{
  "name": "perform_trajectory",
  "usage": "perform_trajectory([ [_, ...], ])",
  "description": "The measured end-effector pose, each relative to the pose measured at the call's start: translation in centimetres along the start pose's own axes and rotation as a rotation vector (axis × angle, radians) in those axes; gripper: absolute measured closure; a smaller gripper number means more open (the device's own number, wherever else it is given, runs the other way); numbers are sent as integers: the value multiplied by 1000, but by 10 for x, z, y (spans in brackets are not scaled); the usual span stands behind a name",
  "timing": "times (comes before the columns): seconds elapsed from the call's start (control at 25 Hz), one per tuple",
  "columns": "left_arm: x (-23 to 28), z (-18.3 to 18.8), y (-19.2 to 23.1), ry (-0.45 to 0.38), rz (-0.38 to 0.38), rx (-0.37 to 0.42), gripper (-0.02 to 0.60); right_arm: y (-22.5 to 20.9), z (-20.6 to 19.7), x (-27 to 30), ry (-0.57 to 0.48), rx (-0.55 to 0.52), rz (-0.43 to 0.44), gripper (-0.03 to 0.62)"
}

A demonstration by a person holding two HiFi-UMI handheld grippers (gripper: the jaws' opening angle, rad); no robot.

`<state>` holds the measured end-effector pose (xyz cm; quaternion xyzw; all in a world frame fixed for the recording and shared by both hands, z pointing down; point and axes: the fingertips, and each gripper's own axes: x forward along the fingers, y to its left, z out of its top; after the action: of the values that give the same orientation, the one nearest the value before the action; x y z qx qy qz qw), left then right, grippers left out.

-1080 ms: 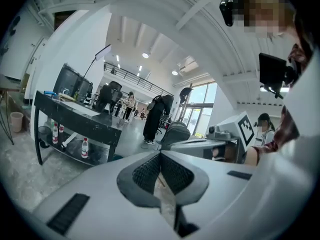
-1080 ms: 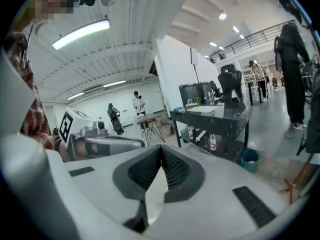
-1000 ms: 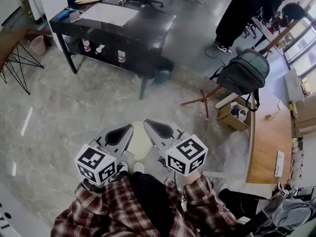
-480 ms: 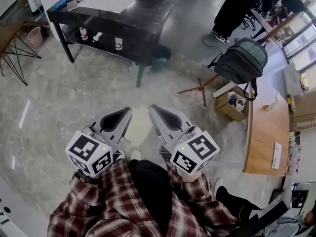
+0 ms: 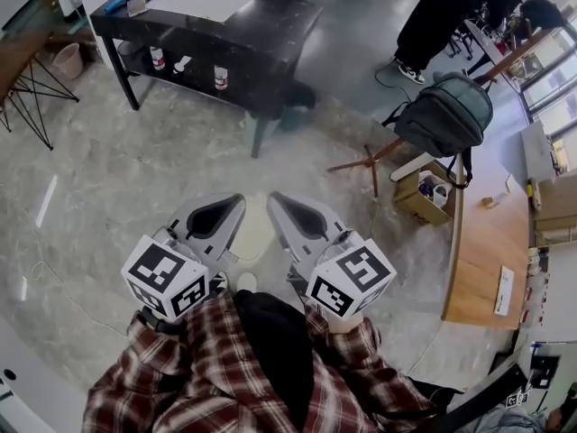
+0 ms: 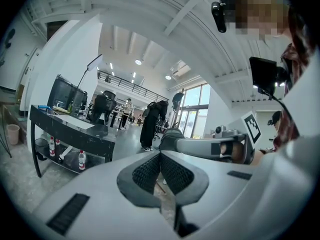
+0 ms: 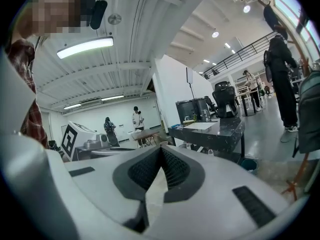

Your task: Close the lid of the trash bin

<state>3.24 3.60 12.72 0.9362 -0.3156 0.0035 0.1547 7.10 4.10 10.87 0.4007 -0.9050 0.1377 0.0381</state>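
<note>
The trash bin (image 5: 253, 231) shows as a cream, rounded top on the floor right in front of me, seen from straight above. Its surface looks flat and smooth. My left gripper (image 5: 233, 202) and right gripper (image 5: 274, 198) are held side by side above it, one over each edge, and they hide the bin's sides. Neither touches it as far as I can see. In the left gripper view the left gripper (image 6: 160, 154) has its ribbed pads pressed together with nothing between them. The right gripper (image 7: 161, 149) stands the same way in its own view.
A black table (image 5: 261, 34) with bottles on its lower shelf stands ahead. A grey backpack (image 5: 448, 115) hangs on a wooden stand at the right, with a cardboard box (image 5: 422, 197) and a wooden counter (image 5: 487, 251) below it. A person in black (image 5: 451, 12) stands far right.
The head view has shifted slightly. Both grippers stay side by side over the bin, shut throughout, with almost no movement.
</note>
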Motion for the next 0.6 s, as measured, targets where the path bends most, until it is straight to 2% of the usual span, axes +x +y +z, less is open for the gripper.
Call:
perform_trajectory([
  [0.6,5,-2,-8,10,3,4,569,-5,-5,-8,-5,24,9,580],
])
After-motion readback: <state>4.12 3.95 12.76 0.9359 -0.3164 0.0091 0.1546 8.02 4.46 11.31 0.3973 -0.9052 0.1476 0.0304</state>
